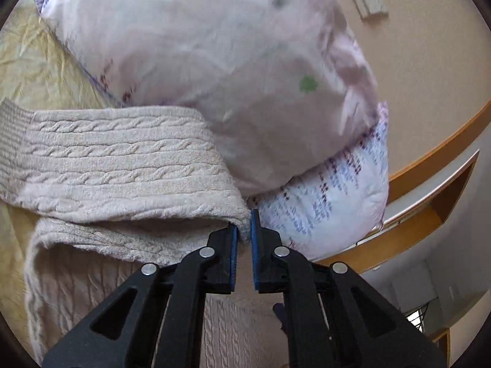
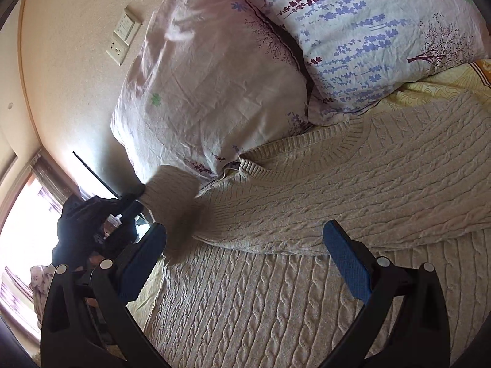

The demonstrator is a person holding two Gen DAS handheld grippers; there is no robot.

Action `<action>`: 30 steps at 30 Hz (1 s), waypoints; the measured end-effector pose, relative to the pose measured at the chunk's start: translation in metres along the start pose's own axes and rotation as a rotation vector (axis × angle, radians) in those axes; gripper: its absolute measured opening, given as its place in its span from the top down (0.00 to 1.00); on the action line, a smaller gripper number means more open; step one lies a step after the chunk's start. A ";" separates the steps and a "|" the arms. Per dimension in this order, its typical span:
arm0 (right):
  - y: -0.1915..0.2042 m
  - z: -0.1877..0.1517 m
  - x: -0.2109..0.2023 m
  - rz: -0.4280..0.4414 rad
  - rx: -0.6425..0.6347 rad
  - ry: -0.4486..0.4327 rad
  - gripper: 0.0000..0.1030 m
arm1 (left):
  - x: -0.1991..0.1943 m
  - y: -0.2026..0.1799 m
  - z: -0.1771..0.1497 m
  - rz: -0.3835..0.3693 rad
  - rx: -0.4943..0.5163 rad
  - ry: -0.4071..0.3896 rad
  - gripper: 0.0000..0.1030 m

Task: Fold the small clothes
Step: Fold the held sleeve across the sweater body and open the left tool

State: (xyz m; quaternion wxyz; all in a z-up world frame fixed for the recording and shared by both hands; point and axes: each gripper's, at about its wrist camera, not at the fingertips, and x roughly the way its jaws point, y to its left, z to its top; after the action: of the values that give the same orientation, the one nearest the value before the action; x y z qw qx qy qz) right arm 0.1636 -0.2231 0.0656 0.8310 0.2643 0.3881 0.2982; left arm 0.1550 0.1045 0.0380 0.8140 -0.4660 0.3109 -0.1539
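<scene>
**Sweater sleeve pinched on the bed, one gripper wide apart**

Covering most of both views, a bed with a pale yellow patterned sheet carries everything else. Behind it stands a beige textured wall, and a wooden trim band curves along the wall's lower edge in the left wrist view. At the left edge of the right wrist view a bright window glares white, its details washed out.

Two pillows lean at the head of the bed: a pale pink pillow with small flower prints, and beside it a white pillow with lavender sprigs, touching along a dark seam.

A beige cable-knit sweater lies spread over the sheet, its ribbed collar just beside the pillows, part of the knit folded over itself. One sleeve is lifted at its end toward the pink pillow.

On the wall near the pink pillow sits a white switch plate with a socket below it.

The left gripper is clamped on the sleeve's edge, knit caught between its blue pads. The right gripper hovers over the sweater's body with its jaws spread wide, holding nothing.
</scene>
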 end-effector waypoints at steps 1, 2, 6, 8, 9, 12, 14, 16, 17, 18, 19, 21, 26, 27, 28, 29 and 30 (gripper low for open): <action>0.000 0.000 -0.001 -0.001 0.001 -0.003 0.01 | 0.015 0.004 -0.010 0.034 -0.004 0.057 0.93; -0.001 0.001 -0.001 -0.003 0.003 -0.007 0.01 | 0.029 0.010 -0.018 0.062 -0.018 0.109 0.92; 0.000 0.001 -0.004 -0.001 0.011 -0.018 0.01 | 0.036 0.038 -0.031 0.087 -0.124 0.167 0.78; 0.001 0.001 -0.005 0.002 0.011 -0.023 0.01 | 0.022 0.045 -0.025 0.083 -0.164 0.128 0.65; 0.002 0.001 -0.005 0.004 0.010 -0.025 0.01 | 0.011 0.048 -0.019 0.097 -0.176 0.091 0.61; 0.004 0.000 -0.007 0.008 0.010 -0.032 0.01 | -0.022 0.066 -0.001 0.137 -0.213 -0.015 0.60; 0.005 0.000 -0.008 0.011 0.011 -0.036 0.01 | -0.039 0.082 0.010 0.173 -0.262 -0.062 0.60; 0.006 0.000 -0.009 0.013 0.011 -0.043 0.01 | -0.049 0.100 0.016 0.194 -0.323 -0.098 0.60; 0.006 0.000 -0.010 0.012 0.010 -0.050 0.01 | -0.052 0.107 0.020 0.190 -0.351 -0.106 0.64; 0.006 -0.001 -0.013 0.008 0.010 -0.059 0.01 | -0.053 0.113 0.021 0.183 -0.377 -0.110 0.68; 0.007 -0.001 -0.014 0.007 0.011 -0.068 0.01 | -0.054 0.117 0.022 0.180 -0.398 -0.119 0.69; 0.006 0.000 -0.017 0.007 0.016 -0.083 0.01 | -0.055 0.118 0.025 0.180 -0.422 -0.146 0.71; 0.003 0.003 -0.026 0.009 0.037 -0.121 0.01 | -0.053 0.098 0.033 0.180 -0.362 -0.200 0.93; 0.003 0.003 -0.029 0.004 0.035 -0.138 0.01 | -0.050 0.087 0.034 0.179 -0.321 -0.202 0.93; 0.003 0.003 -0.032 -0.004 0.031 -0.158 0.01 | -0.046 0.075 0.034 0.171 -0.276 -0.199 0.93; 0.004 0.004 -0.037 -0.015 0.025 -0.181 0.01 | -0.041 0.061 0.034 0.155 -0.222 -0.189 0.93; 0.005 0.004 -0.042 -0.028 0.017 -0.211 0.01 | -0.034 0.046 0.032 0.137 -0.171 -0.175 0.93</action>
State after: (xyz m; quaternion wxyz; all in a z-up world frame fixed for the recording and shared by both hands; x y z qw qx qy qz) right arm 0.1435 -0.2495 0.0917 0.8691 0.2958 0.3046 0.2539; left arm 0.1485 0.1681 0.0230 0.8039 -0.5230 0.2818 -0.0294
